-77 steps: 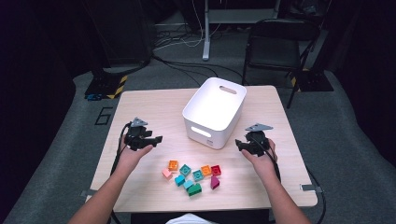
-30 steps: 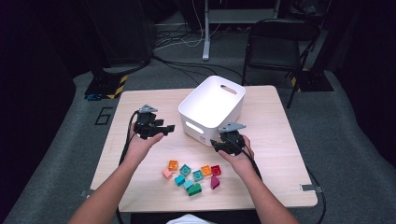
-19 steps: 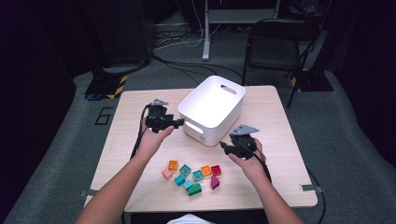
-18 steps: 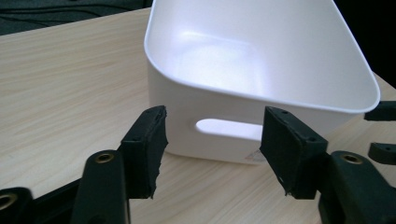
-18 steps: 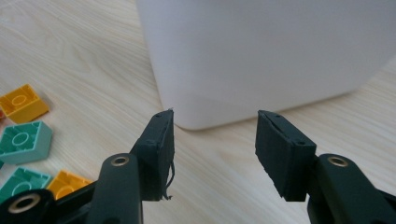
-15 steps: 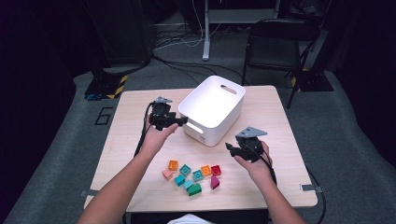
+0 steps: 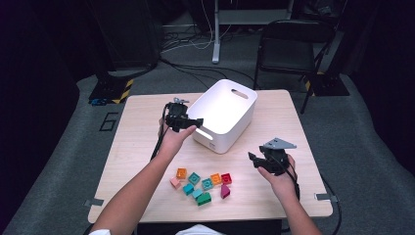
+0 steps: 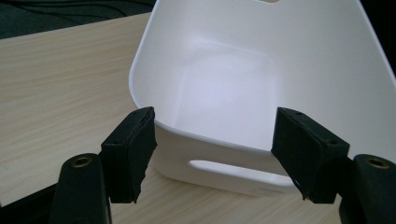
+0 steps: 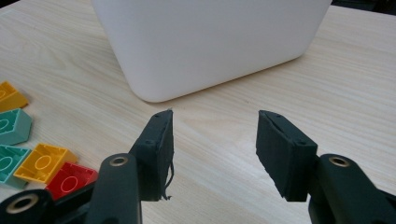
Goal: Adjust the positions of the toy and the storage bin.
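Note:
A white bin [image 7: 234, 108] stands at the table's middle back, and its inside looks bare in the left gripper view. My left gripper [image 7: 195, 122] is at the bin's near-left wall [image 8: 224, 163]. Its jaws have just been opening and now stand wide, with the wall and its handle slot just beyond the pads and nothing pressed. My right gripper [image 7: 253, 159] hovers over bare wood in front of the bin's wall [image 9: 210, 46], open with nothing between its fingers. Several coloured bricks [image 7: 200, 185] lie in a cluster near the front edge, among them a red brick [image 9: 70, 179] and a yellow one [image 9: 44, 161].
The wooden table [image 7: 137, 147] has free room on its left side and at the right front. A black chair [image 7: 288, 44] and cables on the floor lie behind the table.
My left gripper has moved right, up to the bin's near-left wall. My right gripper has drawn back from the bin toward the right front of the table.

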`<state>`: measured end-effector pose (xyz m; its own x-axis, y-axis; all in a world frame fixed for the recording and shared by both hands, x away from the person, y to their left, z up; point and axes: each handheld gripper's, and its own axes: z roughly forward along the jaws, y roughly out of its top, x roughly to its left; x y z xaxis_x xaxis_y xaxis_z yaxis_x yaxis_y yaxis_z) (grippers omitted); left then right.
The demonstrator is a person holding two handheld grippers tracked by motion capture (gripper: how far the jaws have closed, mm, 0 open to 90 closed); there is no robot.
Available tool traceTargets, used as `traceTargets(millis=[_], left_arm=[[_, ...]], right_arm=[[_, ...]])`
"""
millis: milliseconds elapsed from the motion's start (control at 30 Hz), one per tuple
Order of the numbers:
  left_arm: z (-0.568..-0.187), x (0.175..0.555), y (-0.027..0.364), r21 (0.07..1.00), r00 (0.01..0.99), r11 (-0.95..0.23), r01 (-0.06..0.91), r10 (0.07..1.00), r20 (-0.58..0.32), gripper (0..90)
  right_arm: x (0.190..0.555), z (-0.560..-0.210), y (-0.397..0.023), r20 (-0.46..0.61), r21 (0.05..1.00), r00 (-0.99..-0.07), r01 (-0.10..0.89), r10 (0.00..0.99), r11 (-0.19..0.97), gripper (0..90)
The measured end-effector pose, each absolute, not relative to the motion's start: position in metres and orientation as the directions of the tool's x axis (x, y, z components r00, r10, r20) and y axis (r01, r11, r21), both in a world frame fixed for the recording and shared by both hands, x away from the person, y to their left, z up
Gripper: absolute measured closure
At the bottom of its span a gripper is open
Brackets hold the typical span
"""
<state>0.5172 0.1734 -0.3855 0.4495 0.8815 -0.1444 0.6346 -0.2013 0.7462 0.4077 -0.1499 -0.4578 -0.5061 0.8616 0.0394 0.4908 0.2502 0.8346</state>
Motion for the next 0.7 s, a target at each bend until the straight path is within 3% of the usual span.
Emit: traceTargets(millis=[433,700], left_arm=[[-0.3943,0.5218,0.1712,0.741,0.418,-0.161,0.652,0.891,-0.174,23.2],[-0.3968,0.5264,0.1781,0.732,0.444,-0.217,0.646,0.887,-0.129,33.8]], right_arm=[[0.4097,-0.4638,-0.1468,0.026,0.827,-0.513,0.493,0.858,0.27,45.6],[0.4097,-0.4641,-0.1493,0.03,0.83,-0.507,0.493,0.862,0.261,45.4]])
